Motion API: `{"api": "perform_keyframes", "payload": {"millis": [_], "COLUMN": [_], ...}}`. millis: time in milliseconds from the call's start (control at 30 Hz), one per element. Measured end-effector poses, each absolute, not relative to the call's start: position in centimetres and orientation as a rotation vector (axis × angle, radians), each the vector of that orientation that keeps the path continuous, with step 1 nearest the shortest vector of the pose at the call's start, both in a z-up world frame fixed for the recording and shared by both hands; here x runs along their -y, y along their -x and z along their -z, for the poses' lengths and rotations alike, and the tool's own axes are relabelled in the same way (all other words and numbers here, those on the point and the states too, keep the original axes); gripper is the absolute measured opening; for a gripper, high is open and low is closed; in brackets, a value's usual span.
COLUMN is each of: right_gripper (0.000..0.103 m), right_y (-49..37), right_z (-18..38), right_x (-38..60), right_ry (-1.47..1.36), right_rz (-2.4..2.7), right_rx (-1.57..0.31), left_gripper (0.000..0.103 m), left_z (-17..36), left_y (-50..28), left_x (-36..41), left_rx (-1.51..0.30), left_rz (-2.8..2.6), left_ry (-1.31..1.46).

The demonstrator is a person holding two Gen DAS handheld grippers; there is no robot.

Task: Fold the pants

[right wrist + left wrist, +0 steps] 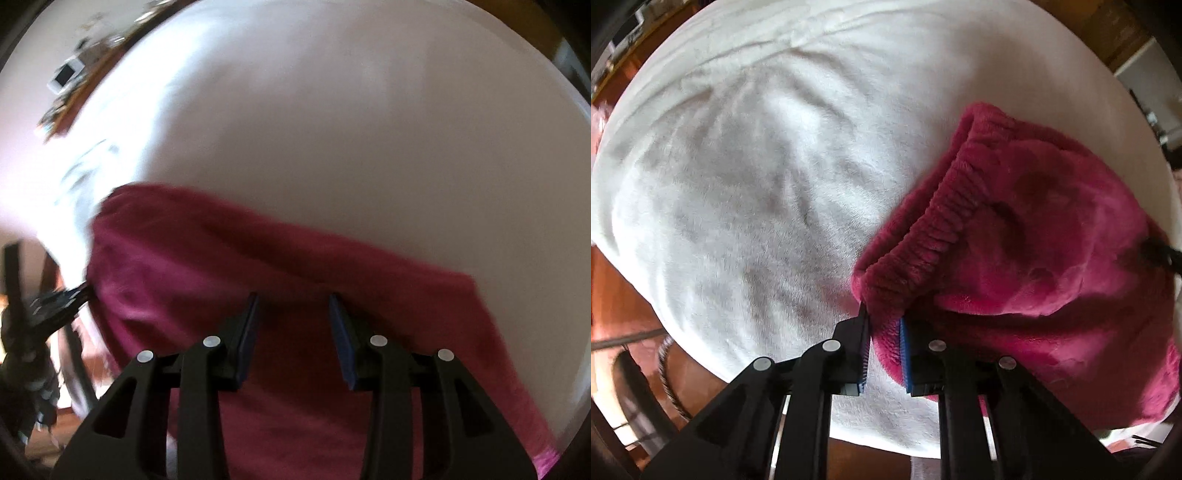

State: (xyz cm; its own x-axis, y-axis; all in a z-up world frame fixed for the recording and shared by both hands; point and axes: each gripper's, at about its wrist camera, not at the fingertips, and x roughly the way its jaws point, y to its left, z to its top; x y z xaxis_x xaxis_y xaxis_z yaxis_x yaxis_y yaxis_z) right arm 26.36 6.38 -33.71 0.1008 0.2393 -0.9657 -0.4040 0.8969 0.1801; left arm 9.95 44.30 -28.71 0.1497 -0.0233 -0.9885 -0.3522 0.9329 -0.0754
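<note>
A: Right, your left gripper (882, 350) is clenched on the waistband corner of the pants (1034, 229), at the left end. Keep that pinch taut.

B: And the right?

A: Your right gripper (293, 332) hangs released above the fabric, which lies on the white blanket (757, 184). Drop onto an edge before closing.

The left gripper (882, 332) points straight down at the pants' (1015, 236) waistband corner, its blue pads clamped on that fleece. The right gripper (293, 325) tilts steeply down over the pants, jaws parted and gripping nothing.
</note>
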Motion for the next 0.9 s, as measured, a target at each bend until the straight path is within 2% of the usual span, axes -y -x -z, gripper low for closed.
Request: {"api": "perform_keyframes", "payload": {"millis": [167,400,700,800,900], "right_gripper": [0.039,0.042,0.044,0.044,0.044], "right_y": [-27.9,-23.2,-17.2,-15.3,-13.3], "right_z": [35.0,30.8,30.5,30.5,30.2], "right_x": [-5.7,-0.9,15.7,21.0,25.4], "right_ry": [0.063,0.055,-0.074,-0.113,-0.160], "right_rz": [-0.439,-0.426,-0.080,0.025,0.093], "right_rx": [-1.427,-1.322,-1.332,-1.332,-1.322], "left_gripper": [0.019,0.049,0.053,0.060,0.061], "left_z": [28.3,26.4,22.3,20.8,20.4], "left_y": [-11.1,-11.8,-12.4,-12.2,-12.0], "left_x": [-43.3,-43.5,-41.0,-39.6,-38.9], "left_rx": [-1.434,-1.441,-1.398,-1.369,-1.345], "left_rz": [-0.239,-0.282,-0.364,-0.434,-0.515], "left_ry": [0.235,0.223,0.042,0.025,0.017]}}
